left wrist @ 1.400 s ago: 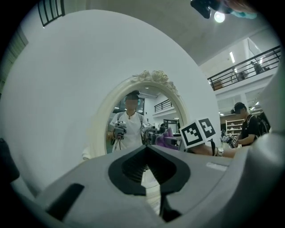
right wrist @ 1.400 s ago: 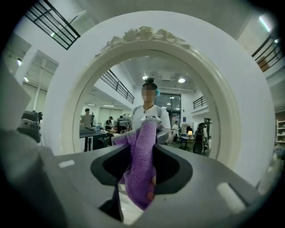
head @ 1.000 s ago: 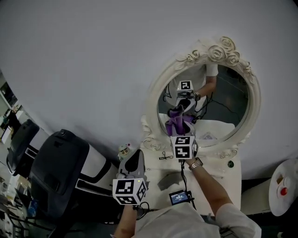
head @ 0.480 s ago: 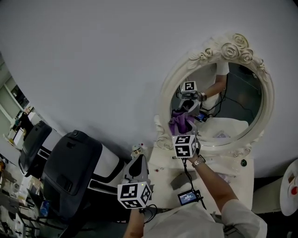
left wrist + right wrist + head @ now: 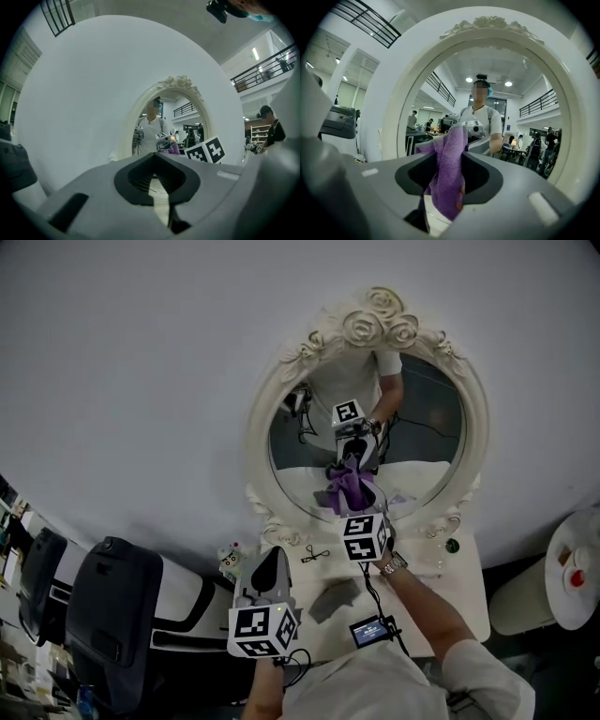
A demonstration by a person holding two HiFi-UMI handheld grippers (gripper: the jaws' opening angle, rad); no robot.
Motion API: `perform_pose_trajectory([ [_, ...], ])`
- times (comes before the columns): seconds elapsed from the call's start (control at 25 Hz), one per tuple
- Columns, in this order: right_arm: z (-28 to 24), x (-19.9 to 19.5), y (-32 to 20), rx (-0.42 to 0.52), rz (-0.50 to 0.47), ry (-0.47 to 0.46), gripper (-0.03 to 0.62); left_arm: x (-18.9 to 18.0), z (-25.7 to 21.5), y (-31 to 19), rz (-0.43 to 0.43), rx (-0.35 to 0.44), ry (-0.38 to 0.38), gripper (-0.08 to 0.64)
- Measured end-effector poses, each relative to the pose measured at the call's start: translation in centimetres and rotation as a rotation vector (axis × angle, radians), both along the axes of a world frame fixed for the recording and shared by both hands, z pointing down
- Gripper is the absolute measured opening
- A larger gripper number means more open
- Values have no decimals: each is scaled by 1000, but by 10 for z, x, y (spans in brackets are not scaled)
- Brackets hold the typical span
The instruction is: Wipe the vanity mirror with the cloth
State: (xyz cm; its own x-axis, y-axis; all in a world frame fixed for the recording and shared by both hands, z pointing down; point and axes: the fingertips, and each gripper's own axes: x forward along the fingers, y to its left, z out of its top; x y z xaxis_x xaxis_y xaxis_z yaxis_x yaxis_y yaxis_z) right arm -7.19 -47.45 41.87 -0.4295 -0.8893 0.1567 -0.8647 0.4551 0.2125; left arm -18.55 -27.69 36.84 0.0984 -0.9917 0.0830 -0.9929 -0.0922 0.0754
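Purple cloth [image 5: 450, 154] in the right tool [image 5: 447, 185]

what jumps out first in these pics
A white oval vanity mirror with carved roses on top fills the head view's upper middle. The right hand-held gripper holds a purple cloth up at its lower glass; the left hand-held gripper sits lower, shut on nothing.

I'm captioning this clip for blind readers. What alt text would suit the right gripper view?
The right gripper is shut on a purple cloth, raised before an oval vanity mirror with a cream carved frame. The glass reflects the person holding it and a bright hall behind.
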Motion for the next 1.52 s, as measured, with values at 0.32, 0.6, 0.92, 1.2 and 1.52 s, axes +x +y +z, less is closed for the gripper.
perform_pose_trajectory([
  [0.32, 3, 105, -16, -11, 134, -10, 173, 66, 4, -28, 123, -5, -3, 2],
  [0.6, 8, 196, -26, -30, 281, -4, 173, 114, 6, -42, 202, 1, 9, 2],
  [0.92, 7, 248, -31, -57, 379, -34, 166, 138, 9, -42, 242, 5, 25, 2],
  [1.2, 11, 208, -10, -67, 328, -95, 167, 106, 14, -26, 174, -9, 36, 2],
  [1.52, 28, 74, 19, -82, 95, -86, 170, 65, 22, -8, 123, -5, 24, 2],
])
